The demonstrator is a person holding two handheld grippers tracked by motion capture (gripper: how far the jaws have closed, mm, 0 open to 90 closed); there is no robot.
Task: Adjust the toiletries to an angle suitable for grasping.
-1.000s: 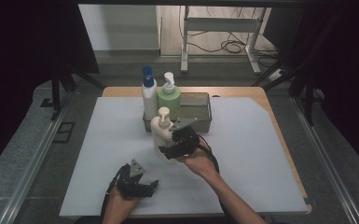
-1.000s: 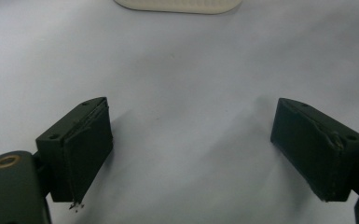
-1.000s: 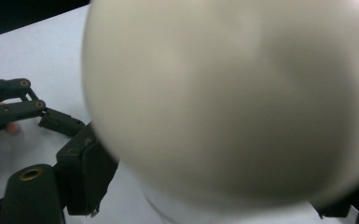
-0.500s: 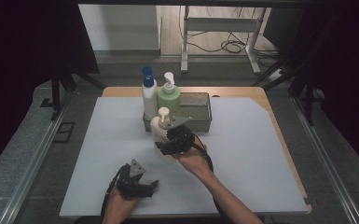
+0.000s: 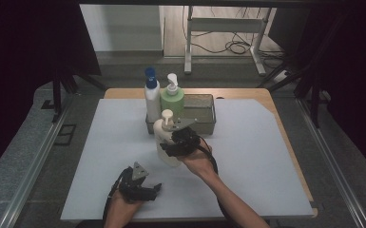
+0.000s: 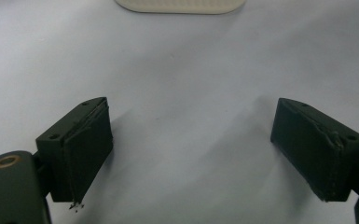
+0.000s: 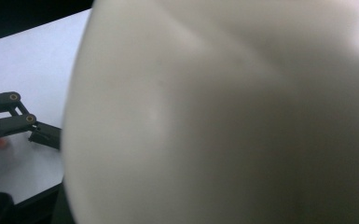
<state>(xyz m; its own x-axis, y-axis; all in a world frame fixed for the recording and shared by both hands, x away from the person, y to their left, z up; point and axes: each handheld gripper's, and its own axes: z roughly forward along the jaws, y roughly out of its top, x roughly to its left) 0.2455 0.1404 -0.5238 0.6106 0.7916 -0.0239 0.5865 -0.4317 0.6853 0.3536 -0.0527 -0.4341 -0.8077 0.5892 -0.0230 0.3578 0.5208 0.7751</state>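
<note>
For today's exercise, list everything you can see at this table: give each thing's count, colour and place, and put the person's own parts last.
Mat: one, pale grey-white, covering most of the wooden tabletop.
Tray: one, dull grey-green, at the far middle of the mat.
Blue-capped bottle: one, white, upright at the tray's left end.
Green pump bottle: one, green with a white pump, beside the blue-capped bottle.
Cream pump bottle: one, cream, upright on the mat in front of the tray; its body is close up in the right gripper view.
Left gripper: one, black, low over the near mat, jaws wide apart with nothing between.
Right gripper: one, black, against the cream pump bottle's side.
Forearms: two, entering from the near edge.
</note>
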